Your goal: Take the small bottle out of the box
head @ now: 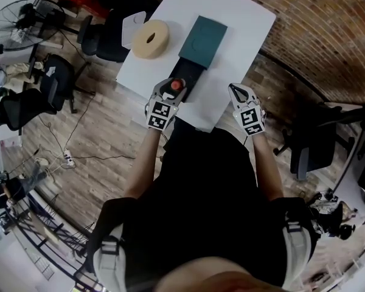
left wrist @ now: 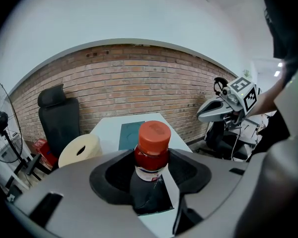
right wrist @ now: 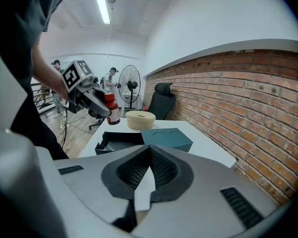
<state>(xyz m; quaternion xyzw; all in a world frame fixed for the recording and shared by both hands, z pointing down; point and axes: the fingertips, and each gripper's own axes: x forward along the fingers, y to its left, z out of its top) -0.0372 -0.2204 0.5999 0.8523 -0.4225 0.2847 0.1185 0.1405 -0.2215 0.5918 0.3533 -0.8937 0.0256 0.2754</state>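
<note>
A small bottle [left wrist: 152,145] with an orange-red cap and dark red contents stands upright between the jaws of my left gripper [left wrist: 151,166], which is shut on its body. The right gripper view shows the bottle [right wrist: 111,111] held in the air above the near end of the open dark box [right wrist: 120,142]. In the head view the left gripper [head: 168,93] and bottle cap [head: 177,85] hang over the box [head: 193,76] near the table's front edge. My right gripper [right wrist: 150,168] is shut and holds nothing; it hovers at the table's front right [head: 236,92].
A teal lid [head: 202,38] lies on the white table [head: 243,17] just beyond the box. A beige tape roll [head: 150,38] sits at the table's left. A black office chair [head: 103,38], a fan [head: 24,17] and a brick wall surround the table.
</note>
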